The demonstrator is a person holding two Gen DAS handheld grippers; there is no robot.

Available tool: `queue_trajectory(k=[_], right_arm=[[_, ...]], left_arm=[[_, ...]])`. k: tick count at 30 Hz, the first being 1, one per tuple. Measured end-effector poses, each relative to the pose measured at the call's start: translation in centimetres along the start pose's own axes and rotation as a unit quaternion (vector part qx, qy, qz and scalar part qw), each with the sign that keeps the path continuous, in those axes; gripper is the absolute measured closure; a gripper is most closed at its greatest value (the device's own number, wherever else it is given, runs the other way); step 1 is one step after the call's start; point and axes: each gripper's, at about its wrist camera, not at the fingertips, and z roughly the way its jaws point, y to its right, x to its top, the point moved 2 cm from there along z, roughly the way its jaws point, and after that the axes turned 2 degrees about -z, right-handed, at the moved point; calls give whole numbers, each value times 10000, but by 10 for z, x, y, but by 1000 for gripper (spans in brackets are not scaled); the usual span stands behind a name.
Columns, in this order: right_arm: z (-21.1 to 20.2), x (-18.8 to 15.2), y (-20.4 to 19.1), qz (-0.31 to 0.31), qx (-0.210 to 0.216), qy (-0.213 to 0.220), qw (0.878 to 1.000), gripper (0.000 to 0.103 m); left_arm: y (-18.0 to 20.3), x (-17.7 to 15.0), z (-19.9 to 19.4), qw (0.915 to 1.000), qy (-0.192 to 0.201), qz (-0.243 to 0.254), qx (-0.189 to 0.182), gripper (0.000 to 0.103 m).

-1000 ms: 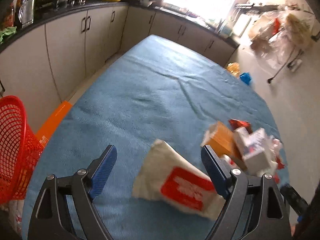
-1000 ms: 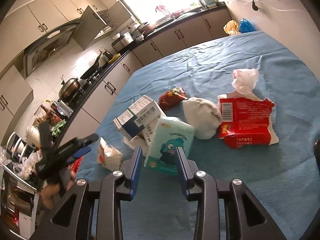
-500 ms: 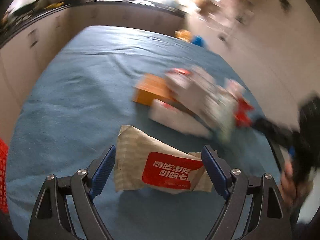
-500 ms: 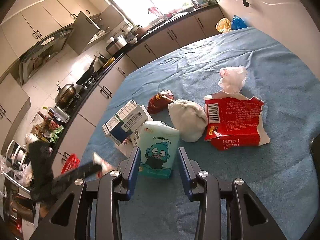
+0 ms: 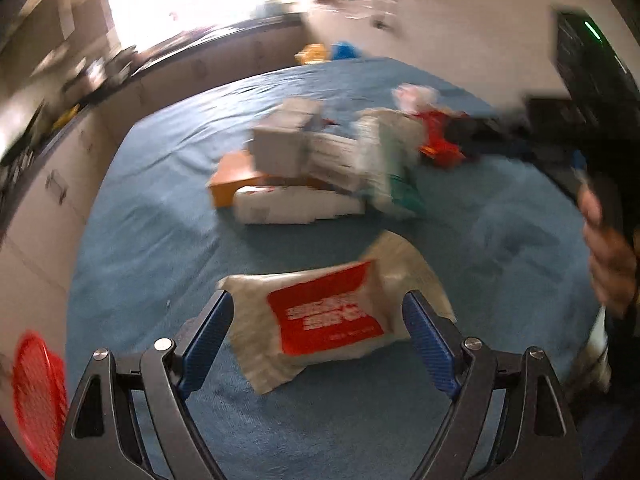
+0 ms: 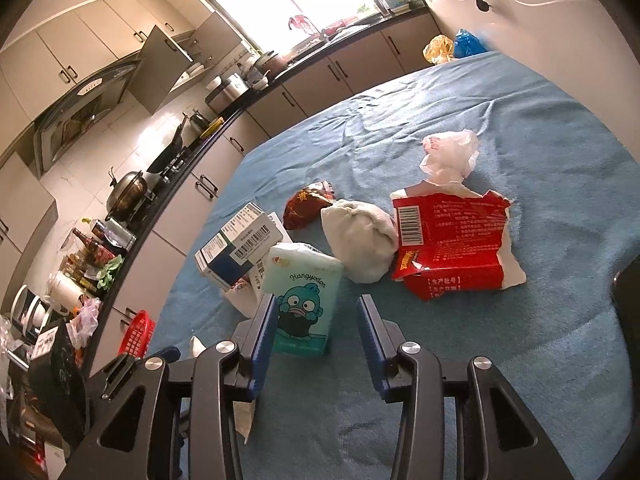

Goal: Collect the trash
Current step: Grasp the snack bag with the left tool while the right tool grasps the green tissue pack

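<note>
Trash is lying scattered over the bench, which is draped in a blue, nubbly, towel-like cloth. The left gripper is hovering with its jaws spread wide around a crumpled white paper bag bearing a red label; the bag's long axis is running crosswise between the blue pads, and neither pad is visibly pressing on it, though the view is blurred. Beyond it a heap of cartons is sitting: an orange box, a flat white box and a grey carton.

The right gripper is opening its jaws around a soft mint-green tissue pack printed with a cartoon fish. The pack is standing upright, long axis vertical, its face turned toward the camera; the left pad is lying just beside its edge, and the right pad is standing clear of it. Behind it are resting a blue-and-white barcoded box, a lumpy white cloth bundle, a glossy torn red wrapper, a dark red snack packet and a crumpled clear plastic bag. A red mesh basket is sitting beside the bench.
</note>
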Motion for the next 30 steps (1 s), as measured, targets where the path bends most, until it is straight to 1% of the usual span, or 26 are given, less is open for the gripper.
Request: queue_trajectory(k=[1, 2, 3, 6, 7, 9, 12, 13, 15, 17, 20, 23, 24, 25, 27, 30], right_arm=[[0, 0, 0, -5, -2, 7, 10000, 59], [-1, -1, 1, -2, -3, 14, 10000, 58], [-3, -1, 2, 4, -3, 25, 10000, 58], [-5, -3, 5, 18, -1, 43, 10000, 56], [-5, -3, 6, 29, 1, 42, 10000, 56], [-6, -2, 5, 33, 13, 33, 10000, 56], [-7, -2, 6, 26, 9, 42, 10000, 56], [-7, -2, 7, 31, 4, 48, 10000, 56], [-8, -1, 10, 52, -17, 51, 10000, 55], [-7, -2, 12, 85, -28, 34, 10000, 54], [-1, -2, 12, 134, -15, -36, 9999, 52], [8, -2, 9, 166, -10, -116, 9998, 42], [12, -1, 9, 231, 52, -153, 9996, 37], [16, -1, 9, 276, 83, -184, 9994, 34], [23, 1, 7, 349, 98, -247, 9990, 32], [38, 2, 1, 362, 49, -398, 9985, 31]], left_arm=[[6, 0, -2, 9994, 46, 335, -64, 18], [11, -1, -3, 9984, 85, 551, -41, 18], [13, -2, -4, 9967, 138, 796, 87, 18], [13, -2, 1, 9917, 94, 1271, 184, 18], [10, -2, 4, 9906, 75, 1348, 198, 18], [9, -2, 15, 9865, -123, 1632, 21, 18], [7, -2, 27, 9816, -248, 1894, 41, 17], [8, 0, 27, 9802, -233, 1965, 26, 17], [11, 1, 27, 9786, -182, 2049, 107, 17], [12, 4, 31, 9793, -179, 2012, 112, 17], [12, 7, 36, 9835, -36, 1802, 145, 16], [9, 7, 37, 9879, 98, 1543, 147, 16], [7, 7, 39, 9898, 151, 1401, 189, 17], [5, 8, 41, 9917, 164, 1264, 188, 16], [0, 9, 44, 9955, 130, 936, 100, 17], [-6, 10, 45, 9985, 75, 544, 83, 21]])
